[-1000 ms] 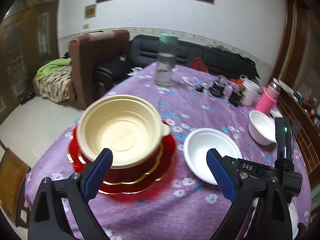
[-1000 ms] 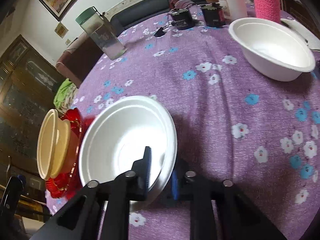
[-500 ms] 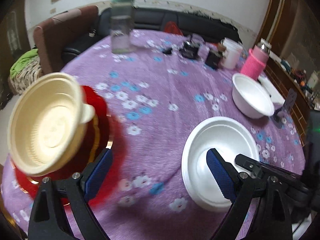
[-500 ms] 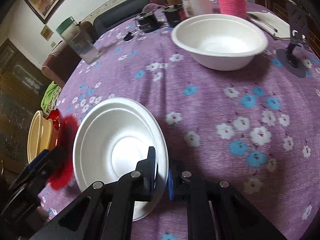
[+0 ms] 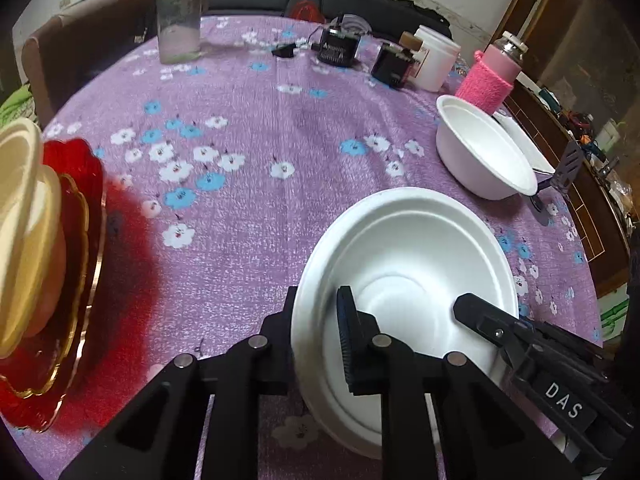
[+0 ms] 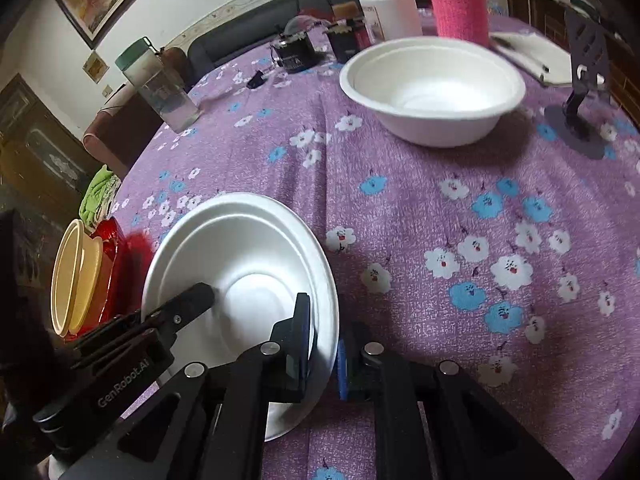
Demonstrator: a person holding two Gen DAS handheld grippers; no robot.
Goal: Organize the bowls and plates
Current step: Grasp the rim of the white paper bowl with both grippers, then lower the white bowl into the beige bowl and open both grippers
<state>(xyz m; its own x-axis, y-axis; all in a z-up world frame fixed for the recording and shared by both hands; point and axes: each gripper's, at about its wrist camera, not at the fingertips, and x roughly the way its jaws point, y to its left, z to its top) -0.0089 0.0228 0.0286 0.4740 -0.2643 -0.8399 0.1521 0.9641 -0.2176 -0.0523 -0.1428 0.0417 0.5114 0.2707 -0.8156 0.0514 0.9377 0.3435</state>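
Observation:
A white plate-like shallow bowl (image 5: 416, 272) lies on the purple flowered tablecloth; it also shows in the right wrist view (image 6: 240, 264). My left gripper (image 5: 316, 328) is shut on its left rim. My right gripper (image 6: 324, 352) is shut on its right rim. A deeper white bowl (image 5: 480, 152) stands farther right, also in the right wrist view (image 6: 432, 88). A cream bowl (image 5: 20, 240) sits on a red plate (image 5: 80, 280) at the left, also in the right wrist view (image 6: 72, 276).
At the back of the table stand a clear bottle (image 5: 180, 12), a pink-sleeved flask (image 5: 492, 80), a white tub (image 5: 436, 60), small black devices (image 5: 336, 48) and a phone stand (image 6: 580, 92). A sofa and armchair stand behind.
My left gripper moved right from the cream bowl to the white shallow bowl and shut on its left rim. My right gripper kept its hold on the right rim.

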